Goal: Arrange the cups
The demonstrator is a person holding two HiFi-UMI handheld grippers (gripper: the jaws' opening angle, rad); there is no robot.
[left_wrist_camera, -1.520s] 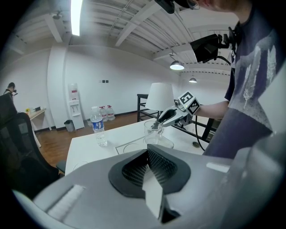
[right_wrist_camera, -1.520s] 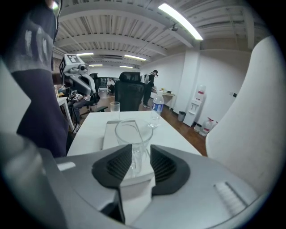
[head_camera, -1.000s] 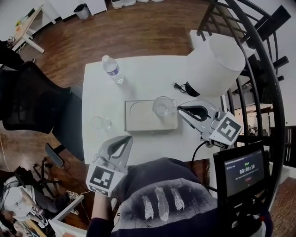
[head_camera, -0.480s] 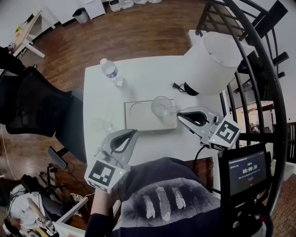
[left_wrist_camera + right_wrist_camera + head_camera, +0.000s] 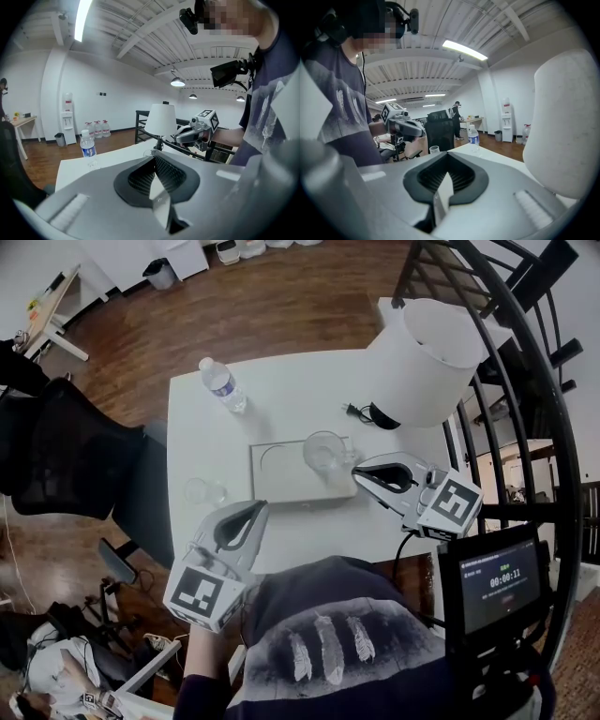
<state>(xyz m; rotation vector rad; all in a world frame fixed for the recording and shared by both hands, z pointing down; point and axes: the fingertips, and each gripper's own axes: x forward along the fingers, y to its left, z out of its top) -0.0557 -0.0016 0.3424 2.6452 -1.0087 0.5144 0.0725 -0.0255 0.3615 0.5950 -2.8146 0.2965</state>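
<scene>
Approach step, I'd say: left gripper point(image 5: 255, 510) and right gripper point(image 5: 358, 474) both pinched empty; right must open for mid-frame cup point(image 5: 323, 452).

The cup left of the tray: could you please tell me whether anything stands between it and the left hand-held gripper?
Nothing visible does. Only bare table lies between the cup and the left hand-held gripper, whose jaws are shut and empty. The bottle stands well beyond.

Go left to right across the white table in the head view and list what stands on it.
Small clear glass cup → larger clear glass cup, on the flat beige tray → white lamp with a drum shade.
</scene>
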